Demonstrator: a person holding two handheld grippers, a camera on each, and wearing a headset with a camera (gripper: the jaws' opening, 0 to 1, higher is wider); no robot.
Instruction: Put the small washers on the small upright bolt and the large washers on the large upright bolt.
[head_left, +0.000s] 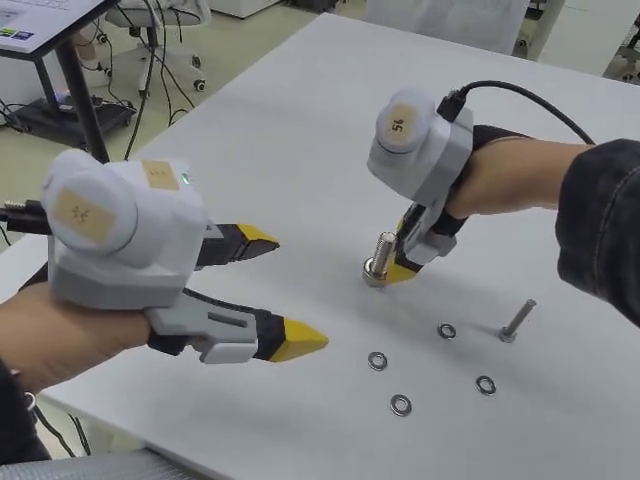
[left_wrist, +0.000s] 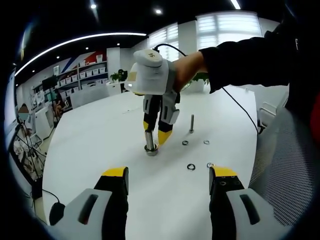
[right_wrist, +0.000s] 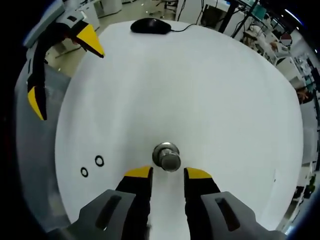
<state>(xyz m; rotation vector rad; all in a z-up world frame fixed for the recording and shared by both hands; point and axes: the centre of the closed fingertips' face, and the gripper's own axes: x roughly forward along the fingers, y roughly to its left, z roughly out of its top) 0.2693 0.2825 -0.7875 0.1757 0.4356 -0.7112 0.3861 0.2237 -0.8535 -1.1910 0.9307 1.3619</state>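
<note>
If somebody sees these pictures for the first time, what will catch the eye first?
The right gripper, claw slightly open, tips down beside the large upright bolt near the middle of the white table. Then the left gripper, hovering at the left with its claw wide open and empty. Four washers lie loose nearer the person, beside the small upright bolt.

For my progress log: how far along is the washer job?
Done: nothing I can confirm. In hand: the right claw is open at the large bolt, holding nothing visible; the left claw is open, away. Left: four washers lie loose on the table near the small bolt.
</note>
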